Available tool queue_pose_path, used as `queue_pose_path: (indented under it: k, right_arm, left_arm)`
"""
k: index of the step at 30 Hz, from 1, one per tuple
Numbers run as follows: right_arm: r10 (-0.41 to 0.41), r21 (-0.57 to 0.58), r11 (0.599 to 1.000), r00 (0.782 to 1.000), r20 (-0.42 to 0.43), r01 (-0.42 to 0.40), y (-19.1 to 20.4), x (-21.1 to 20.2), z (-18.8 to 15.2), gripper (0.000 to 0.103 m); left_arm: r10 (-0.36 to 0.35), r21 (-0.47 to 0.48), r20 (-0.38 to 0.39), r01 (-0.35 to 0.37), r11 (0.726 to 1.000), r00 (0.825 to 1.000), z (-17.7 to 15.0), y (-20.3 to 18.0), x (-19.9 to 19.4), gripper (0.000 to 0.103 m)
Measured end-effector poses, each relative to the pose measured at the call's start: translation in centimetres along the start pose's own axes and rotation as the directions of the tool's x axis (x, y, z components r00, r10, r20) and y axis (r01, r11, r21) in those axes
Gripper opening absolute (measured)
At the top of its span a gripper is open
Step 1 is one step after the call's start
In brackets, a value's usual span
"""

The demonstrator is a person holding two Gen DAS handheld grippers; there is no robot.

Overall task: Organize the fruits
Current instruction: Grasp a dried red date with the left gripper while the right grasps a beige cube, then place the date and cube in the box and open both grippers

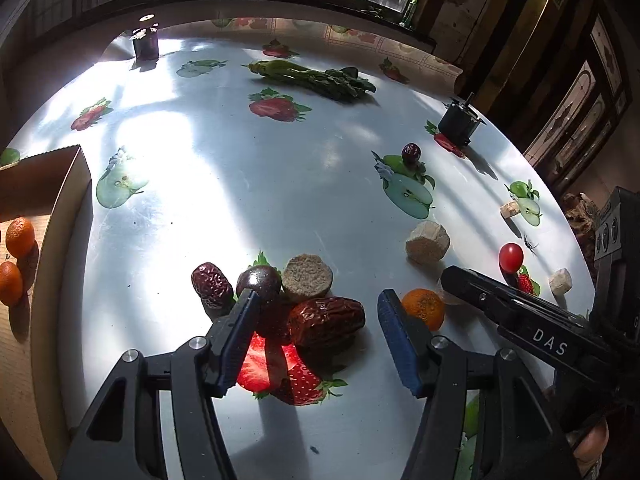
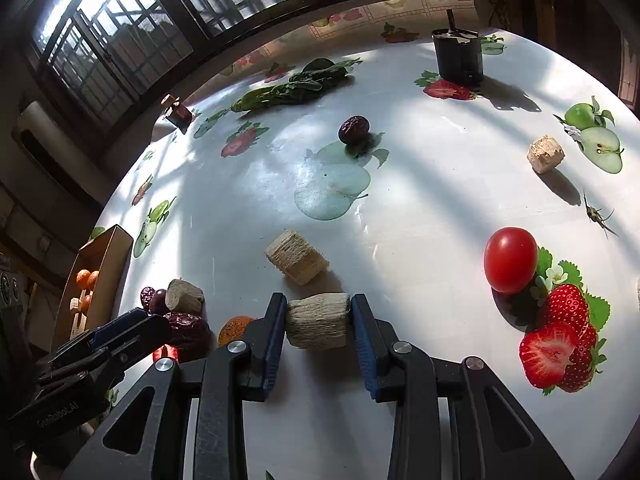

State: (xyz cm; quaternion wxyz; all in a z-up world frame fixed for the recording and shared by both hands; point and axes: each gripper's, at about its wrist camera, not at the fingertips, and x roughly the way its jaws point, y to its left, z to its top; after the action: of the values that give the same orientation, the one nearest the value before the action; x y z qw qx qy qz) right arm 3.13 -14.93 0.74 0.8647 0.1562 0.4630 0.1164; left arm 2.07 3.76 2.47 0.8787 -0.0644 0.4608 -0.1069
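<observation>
Right tool [image 2: 318, 320] clamps a fibrous tan block [image 2: 318, 322] – left tool [image 1: 316, 320] gapes over wrinkled date [image 1: 326, 320]

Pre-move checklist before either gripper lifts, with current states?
1. Right gripper shut on the beige block, pads on both sides: ok.
2. Block centred between the pads, not at an edge: ok.
3. Left gripper open, with the large date between its fingers and no pad pressing on it: not ok for a lift yet.
4. Left fingers clear of neighbours: not ok, the dark round fruit sits at one fingertip and the orange beside the other.
5. Box has room: ok, two oranges show inside with bare floor around them.
6. Grippers clear of each other: cannot tell, they are close together.
</observation>
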Motion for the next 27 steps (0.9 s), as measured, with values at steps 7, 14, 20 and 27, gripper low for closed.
queue_pose_path:
  k: [7, 14, 20, 27]
  right_arm:
    - [-0.005, 0.010, 1.000, 1.000, 0.011, 0.005, -0.2, -0.1, 0.0, 0.035]
    - [-0.043, -0.020, 0.999, 0.999, 0.031, 0.044, 0.5, -0.1, -0.3, 0.035]
    - [-0.033, -0.034, 0.999, 0.998, 0.049, 0.035, 0.7, -0.4, -0.4, 0.035]
    - [-0.012, -0.018, 1.000, 0.995, 0.100, 0.014, 0.4, -1.4, -0.3, 0.035]
  left_arm:
    - [0.106, 0.103, 0.042, -0.110, 0.989, 0.993, -1.5, -1.8, 0.3, 0.054]
    - [0.159, 0.156, 0.067, -0.168, 0.973, 0.985, -2.7, -2.8, 0.4, 0.043]
    - [0.086, 0.059, 0.083, -0.092, 0.994, 0.993, -3.4, -1.5, -2.5, 0.042]
    - [0.054, -0.040, 0.151, -0.049, 0.998, 0.987, -5.9, 1.1, -8.7, 0.043]
